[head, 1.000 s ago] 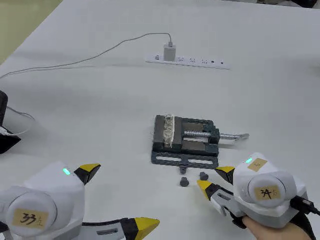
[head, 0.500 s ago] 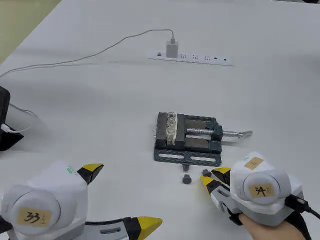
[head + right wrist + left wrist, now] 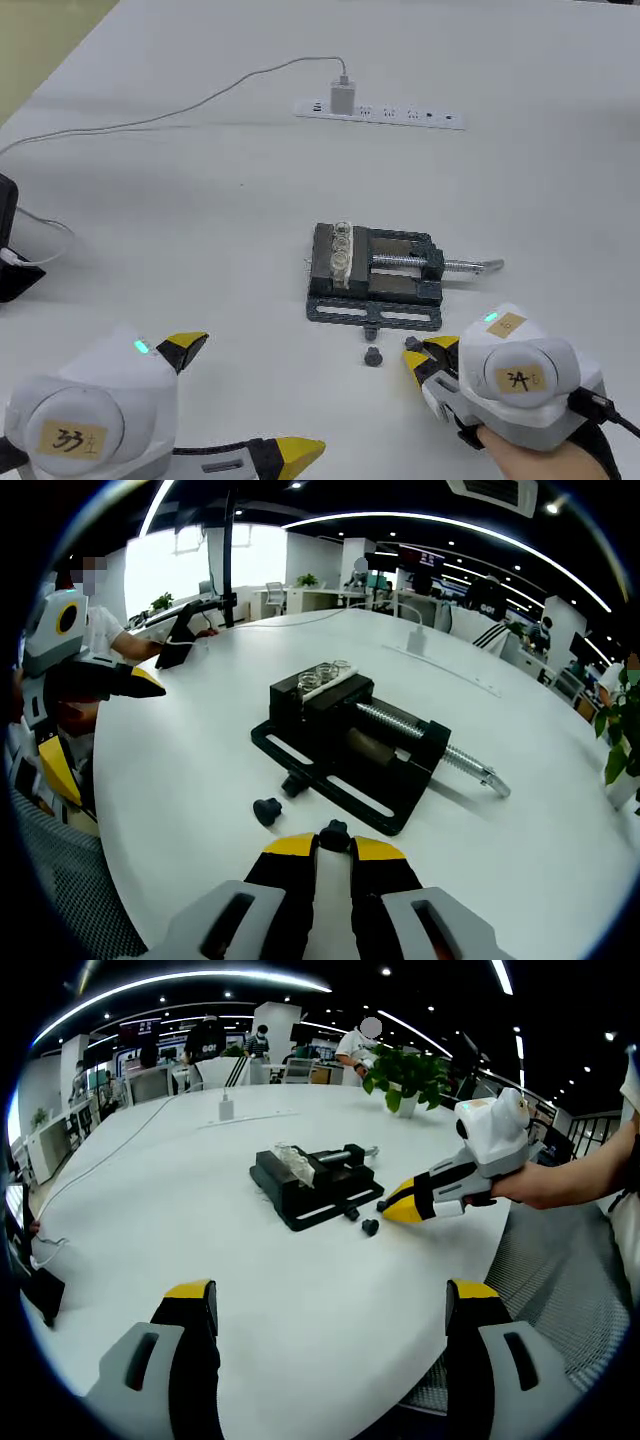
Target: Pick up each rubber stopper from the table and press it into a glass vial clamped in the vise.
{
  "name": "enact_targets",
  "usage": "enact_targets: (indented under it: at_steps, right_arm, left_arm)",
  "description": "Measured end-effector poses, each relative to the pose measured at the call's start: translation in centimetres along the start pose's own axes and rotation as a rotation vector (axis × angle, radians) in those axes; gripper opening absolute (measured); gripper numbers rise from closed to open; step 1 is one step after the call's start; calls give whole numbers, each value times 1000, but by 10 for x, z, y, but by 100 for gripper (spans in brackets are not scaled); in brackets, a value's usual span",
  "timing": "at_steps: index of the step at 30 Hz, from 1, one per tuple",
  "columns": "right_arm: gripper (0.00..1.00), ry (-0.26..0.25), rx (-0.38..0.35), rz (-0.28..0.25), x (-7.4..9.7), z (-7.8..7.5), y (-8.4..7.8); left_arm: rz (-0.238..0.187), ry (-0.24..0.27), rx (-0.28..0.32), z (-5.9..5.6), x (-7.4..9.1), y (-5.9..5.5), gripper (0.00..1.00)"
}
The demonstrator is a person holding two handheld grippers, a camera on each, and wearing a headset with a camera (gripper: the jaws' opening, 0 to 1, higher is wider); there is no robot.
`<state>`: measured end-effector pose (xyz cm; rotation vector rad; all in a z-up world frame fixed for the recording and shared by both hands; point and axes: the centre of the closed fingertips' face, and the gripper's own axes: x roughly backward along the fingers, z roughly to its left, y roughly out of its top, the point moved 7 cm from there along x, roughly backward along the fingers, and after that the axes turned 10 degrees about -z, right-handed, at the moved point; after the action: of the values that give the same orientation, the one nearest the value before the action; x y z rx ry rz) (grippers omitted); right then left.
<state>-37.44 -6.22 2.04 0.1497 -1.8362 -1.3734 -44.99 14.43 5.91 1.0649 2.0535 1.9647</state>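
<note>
We're seeing the right tongs (image 3: 425, 352) gripping the right-hand stopper (image 3: 410, 343), tips pinched together on it. It's sitting low on the table (image 3: 200, 220), just near of the vise (image 3: 385, 285). The left-hand stopper (image 3: 372, 357) is lying just beside it, loose and untouched. Over at the near left, the left tongs (image 3: 243, 398) are hanging wide apart, carrying nothing. The glass vials (image 3: 342, 250) are standing clamped at the vise's left end, and their mouths are looking open. So we're judging this as early going: nothing plugged yet, one stopper in the grip, and both needing pressing in.
</note>
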Motion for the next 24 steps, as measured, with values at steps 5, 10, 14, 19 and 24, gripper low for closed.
enact_targets:
  at_steps: [5, 10, 14, 19, 24]
  right_arm:
    - [9, 10, 8, 8, 2, -3, 2]
    - [8, 54, 8, 10, 8, -11, 11]
    - [8, 98, -10, 13, 16, -19, 18]
    - [8, 264, 66, 47, 26, -21, 28]
    - [8, 340, 107, 49, 37, -27, 45]
  left_arm:
    - [2, -6, -12, 0, -1, 0, 93]
    - [4, -16, -30, 0, -2, 1, 92]
    - [-2, -29, -50, -1, -5, 3, 90]
    - [-16, -53, -76, -4, -11, 10, 87]
    - [-24, -71, -91, -8, -17, 13, 86]
